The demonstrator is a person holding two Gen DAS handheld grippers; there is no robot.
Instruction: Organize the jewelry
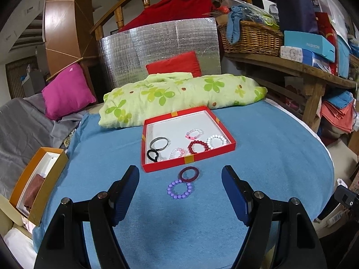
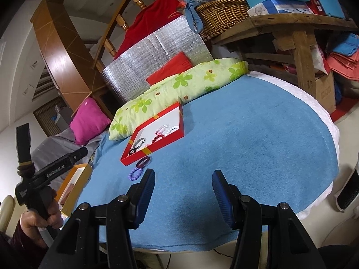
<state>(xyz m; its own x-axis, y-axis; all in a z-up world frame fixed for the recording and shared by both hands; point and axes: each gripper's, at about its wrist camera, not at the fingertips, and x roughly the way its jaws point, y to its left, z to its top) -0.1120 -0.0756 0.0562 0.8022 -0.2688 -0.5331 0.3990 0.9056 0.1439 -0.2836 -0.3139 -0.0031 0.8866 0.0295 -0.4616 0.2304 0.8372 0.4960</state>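
Both grippers hang spread wide with nothing between their fingers: the left gripper (image 1: 180, 192) faces the red tray (image 1: 165, 167), while the right gripper (image 2: 183, 192) is over bare blue cloth (image 2: 246, 134) off to the tray's right. Inside the white-floored tray lie a grey ring (image 1: 159, 144), a black loop (image 1: 153, 155) touching it, a pale pink bead bracelet (image 1: 177, 153), a dark red bead bracelet (image 1: 198, 147), a white bead bracelet (image 1: 215, 142) and a pink bracelet (image 1: 194, 133). Just outside the tray's near wall, on the cloth-covered surface, a maroon ring (image 1: 189, 174) overlaps a purple bead bracelet (image 1: 180, 189). At the far left edge an open orange box (image 1: 51, 177) holds a brown folded cloth (image 1: 33, 192).
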